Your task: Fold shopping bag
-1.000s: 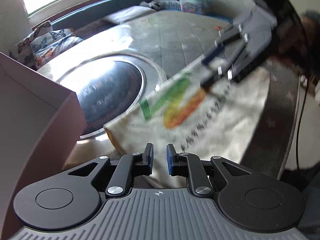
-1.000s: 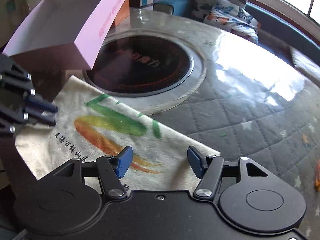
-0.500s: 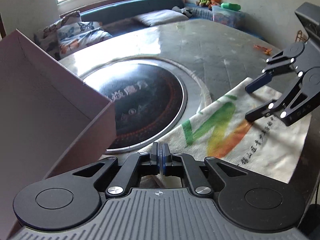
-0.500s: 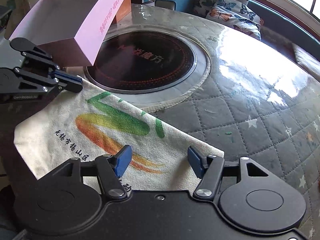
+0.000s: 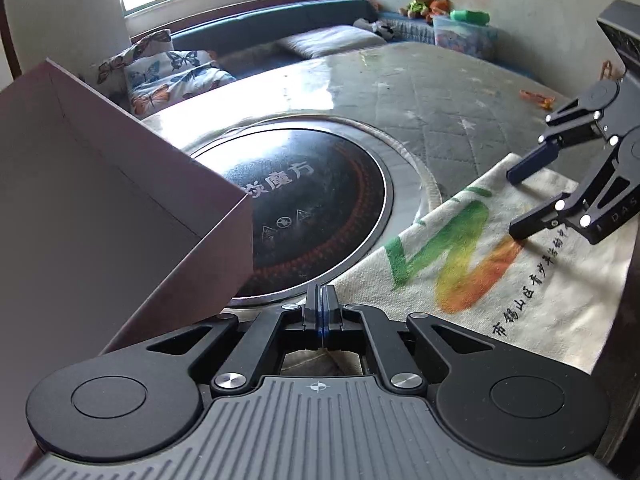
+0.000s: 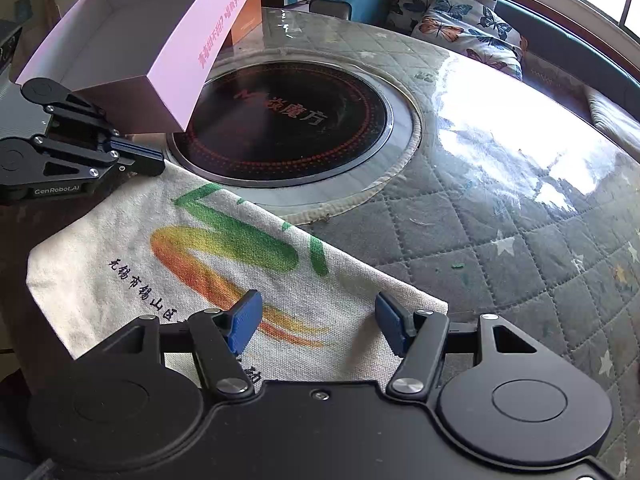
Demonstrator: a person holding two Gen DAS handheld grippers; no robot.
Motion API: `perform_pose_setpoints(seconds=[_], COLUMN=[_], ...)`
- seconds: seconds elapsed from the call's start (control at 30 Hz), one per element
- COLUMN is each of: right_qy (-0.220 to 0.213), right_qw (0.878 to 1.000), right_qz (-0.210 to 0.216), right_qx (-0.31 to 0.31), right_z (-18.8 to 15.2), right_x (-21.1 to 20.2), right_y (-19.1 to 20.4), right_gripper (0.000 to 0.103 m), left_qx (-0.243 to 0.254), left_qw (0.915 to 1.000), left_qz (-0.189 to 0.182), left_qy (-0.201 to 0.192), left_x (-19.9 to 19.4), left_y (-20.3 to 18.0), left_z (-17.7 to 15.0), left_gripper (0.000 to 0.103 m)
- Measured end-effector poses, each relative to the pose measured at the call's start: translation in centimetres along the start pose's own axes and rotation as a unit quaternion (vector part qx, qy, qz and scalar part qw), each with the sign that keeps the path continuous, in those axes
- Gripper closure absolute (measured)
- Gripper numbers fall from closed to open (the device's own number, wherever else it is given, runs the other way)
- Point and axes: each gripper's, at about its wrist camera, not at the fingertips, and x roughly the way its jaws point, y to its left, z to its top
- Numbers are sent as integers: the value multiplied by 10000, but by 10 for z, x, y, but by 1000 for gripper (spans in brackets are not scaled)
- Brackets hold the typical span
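Observation:
A cream canvas shopping bag (image 5: pixel 520 300) (image 6: pixel 120 248) with a green and orange print and black lettering lies flat on the table. My left gripper (image 5: pixel 322 304) (image 6: pixel 156 164) is shut at the bag's far-left corner, beside the pink box, with the cloth edge running in between its pads. My right gripper (image 6: pixel 316 320) (image 5: pixel 516 200) stands open just above the bag's near right part. Its blue pads are wide apart and nothing is pinched between them.
A pink cardboard box (image 5: pixel 100 200) (image 6: pixel 160 40) stands close to the left gripper. A round black cooktop (image 6: pixel 288 120) is set into the table behind the bag. The quilted grey table cover (image 6: pixel 500 240) stretches to the right. Butterfly cushions (image 5: pixel 168 76) lie on the bench beyond.
My left gripper swung over to the bag's corner by the box and its jaws closed there. The right gripper kept its place and its opening.

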Motion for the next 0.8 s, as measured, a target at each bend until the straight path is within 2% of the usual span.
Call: perform_pose_setpoints(seconds=[0.03, 0.1, 0.17, 0.23, 0.3, 0.37, 0.47, 0.53, 0.7, 0.8], right_qy=[0, 4, 11, 30, 59, 92, 110, 110, 87, 79], right_qw=[10000, 10000, 10000, 10000, 10000, 9999, 9999, 9999, 9999, 9999], right_qz=[-2, -13, -16, -2, -5, -20, -16, -16, -37, -21], right_qx=[3, 1, -7, -8, -21, -50, -58, -59, -71, -70], right_z=[0, 0, 0, 1, 2, 3, 4, 4, 3, 3], right_x=[0, 0, 0, 1, 1, 2, 2, 2, 2, 3], right_y=[0, 0, 0, 0, 0, 1, 0, 1, 1, 0], right_gripper=[38, 38, 38, 37, 37, 37, 37, 37, 35, 35], left_qx=[102, 251, 501, 1000, 1497, 1976, 2475, 2645, 2755, 2875], left_qw=[9999, 9994, 9969, 9888, 9766, 9642, 9509, 9477, 9463, 9459], left_qz=[9, -219, -559, -1041, -1474, -1703, -1802, -1741, -1672, -1476], left_qy=[21, -19, -219, -389, -459, -477, -446, -404, -260, -287], left_x=[-3, -11, -25, -43, -56, -62, -62, -55, -41, -37], left_y=[-5, -13, -25, -48, -70, -90, -113, -122, -131, -133], left_z=[2, 3, 3, 1, -4, -10, -19, -23, -27, -26], left_gripper=[99, 97, 95, 93, 87, 76, 73, 73, 72, 72])
